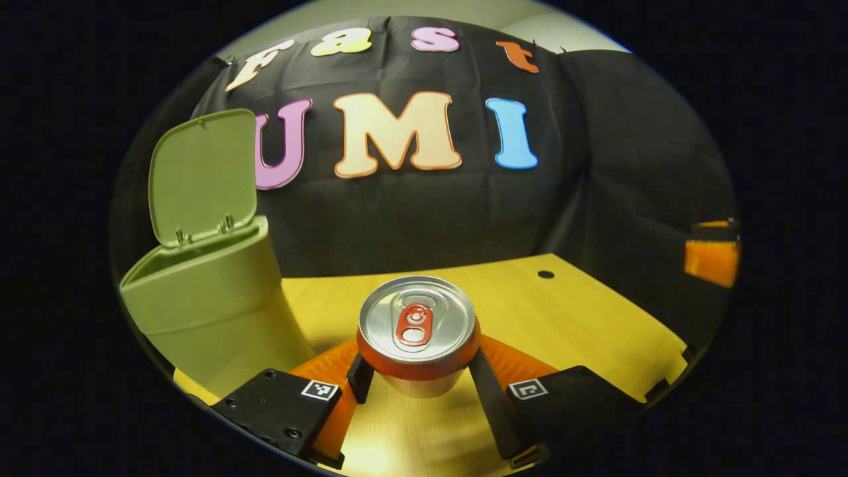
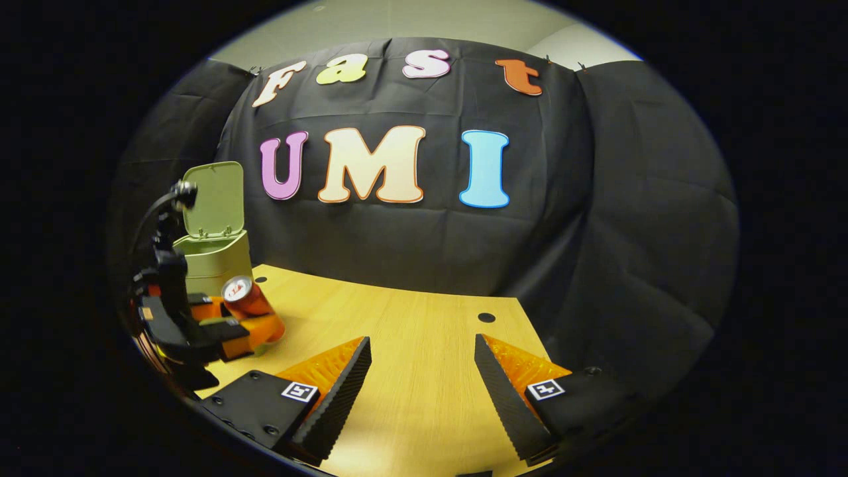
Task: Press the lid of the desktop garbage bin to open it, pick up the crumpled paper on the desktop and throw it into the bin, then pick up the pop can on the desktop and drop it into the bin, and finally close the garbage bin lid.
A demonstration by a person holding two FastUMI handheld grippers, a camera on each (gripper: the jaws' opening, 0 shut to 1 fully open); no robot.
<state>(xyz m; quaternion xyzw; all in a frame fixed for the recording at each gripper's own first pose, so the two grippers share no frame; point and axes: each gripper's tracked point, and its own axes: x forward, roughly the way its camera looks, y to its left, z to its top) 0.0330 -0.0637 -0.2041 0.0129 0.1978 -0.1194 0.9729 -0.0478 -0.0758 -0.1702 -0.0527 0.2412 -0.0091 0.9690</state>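
A pop can (image 1: 417, 331) with a silver top and red tab sits between the fingers of my left gripper (image 1: 417, 376), which is shut on its body. The green bin (image 1: 205, 311) stands to the left of the can, with its lid (image 1: 202, 175) up and the mouth open. In the right gripper view the same can (image 2: 242, 298) is tilted in the left gripper (image 2: 240, 326), just in front of the bin (image 2: 215, 258). My right gripper (image 2: 424, 371) hovers open over the wooden table (image 2: 411, 331) with nothing between its fingers.
The black cloth wall closes the back and right of the table. A small round hole (image 2: 486, 317) marks the tabletop near its far edge. The right gripper's body (image 1: 712, 255) shows at the far right of the left gripper view.
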